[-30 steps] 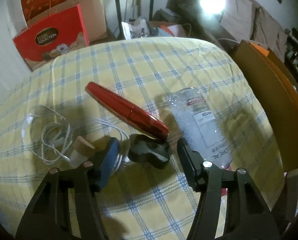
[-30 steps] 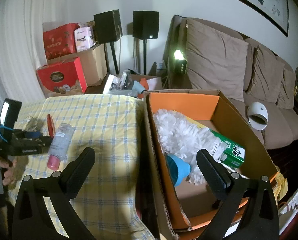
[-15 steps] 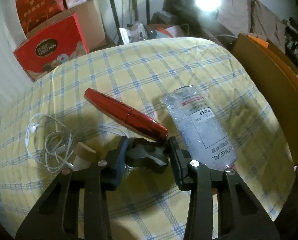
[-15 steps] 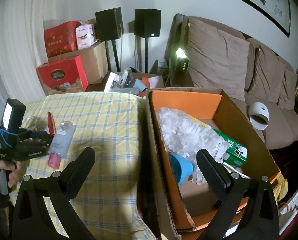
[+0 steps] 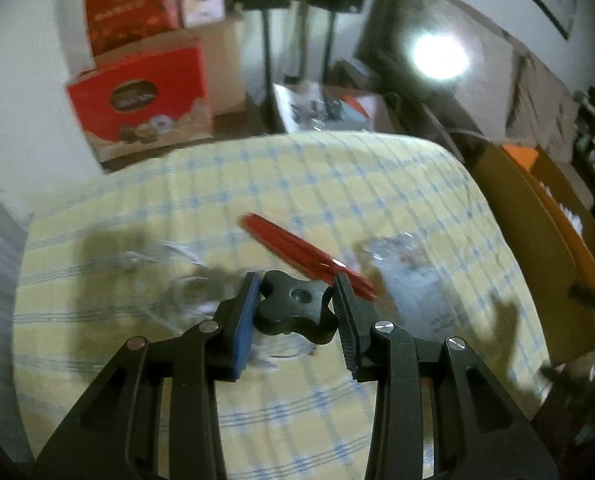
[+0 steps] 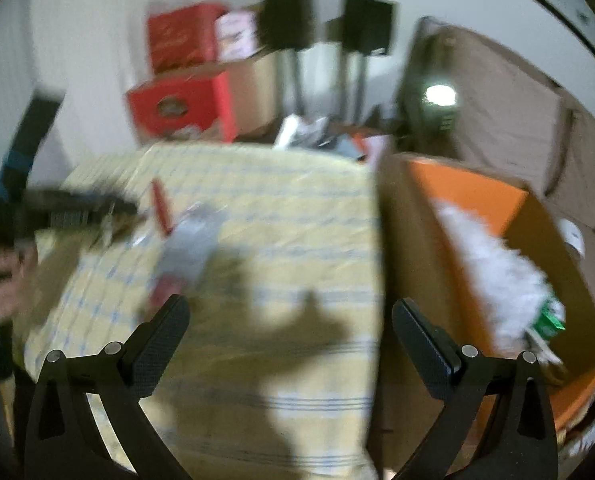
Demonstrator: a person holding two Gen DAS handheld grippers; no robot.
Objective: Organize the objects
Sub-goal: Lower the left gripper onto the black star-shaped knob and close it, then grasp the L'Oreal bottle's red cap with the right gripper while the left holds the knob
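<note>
My left gripper [image 5: 296, 285] has a black star-shaped knob [image 5: 297, 308] between its pads and holds it a little above the yellow checked tablecloth [image 5: 297, 168]. Its jaws are closing and the pads press on the knob's sides. Just behind it lie a red tube [image 5: 297, 248] and a clear plastic bottle [image 5: 413, 280]. My right gripper [image 6: 290, 306] stands open and empty above the table's near part. In the blurred right wrist view the bottle [image 6: 193, 240] and the red tube [image 6: 160, 208] lie ahead to the left.
A white earphone cable [image 5: 169, 280] lies left of the knob. An open cardboard box [image 6: 413, 240] with an orange lining stands against the table's right edge, a white duster [image 6: 485, 256] inside. Red gift boxes [image 5: 137, 92] and speaker stands are behind. A hand [image 6: 1, 272] holds the left gripper.
My left gripper has shut on the black knob and lifted it off the cloth. The right gripper has swung left and down, from over the box toward the table.
</note>
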